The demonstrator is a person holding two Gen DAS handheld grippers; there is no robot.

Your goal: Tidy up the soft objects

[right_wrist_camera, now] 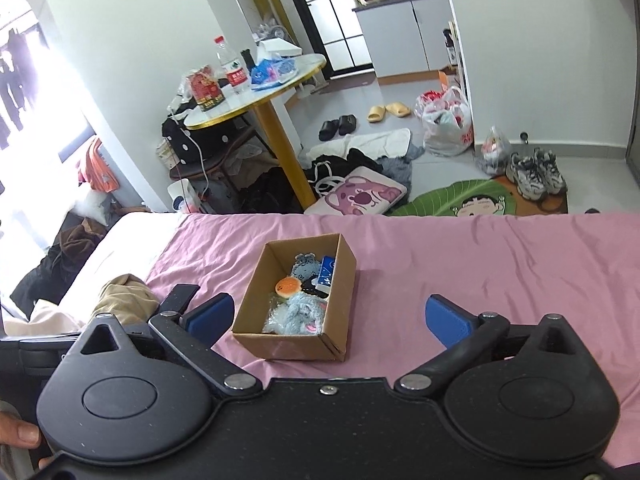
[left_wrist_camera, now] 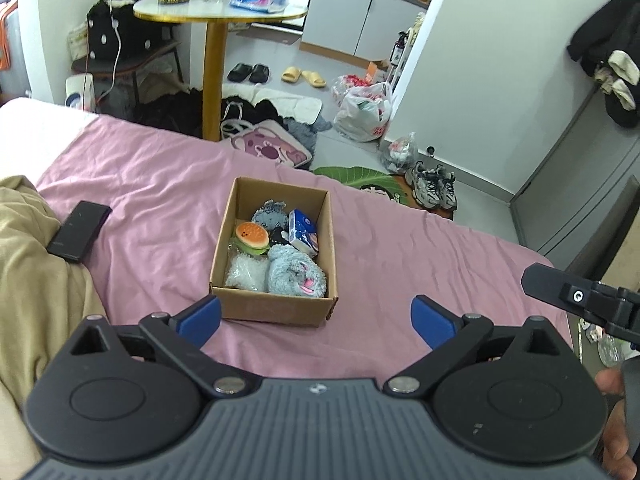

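Note:
A cardboard box [left_wrist_camera: 240,216] [right_wrist_camera: 342,280] sits open on the pink bedsheet [left_wrist_camera: 160,184] [right_wrist_camera: 480,272]. Inside lie a burger plush [left_wrist_camera: 252,237] [right_wrist_camera: 287,287], a pale blue fluffy toy [left_wrist_camera: 295,274] [right_wrist_camera: 300,314], a grey plush [left_wrist_camera: 270,213] [right_wrist_camera: 306,265], a blue tissue pack [left_wrist_camera: 304,232] [right_wrist_camera: 326,274] and a clear crinkly bag [left_wrist_camera: 246,272]. My left gripper [left_wrist_camera: 316,320] hovers open just in front of the box, nothing between its blue pads. My right gripper [right_wrist_camera: 330,320] is open too, hanging over the box's near end, empty.
A black phone [left_wrist_camera: 79,230] lies on the sheet beside a beige blanket [left_wrist_camera: 36,280] at the left. Past the bed's far edge stand a round table [left_wrist_camera: 216,14], clothes, bags, slippers and sneakers [left_wrist_camera: 432,186] on the floor. A hand shows at each view's lower corner.

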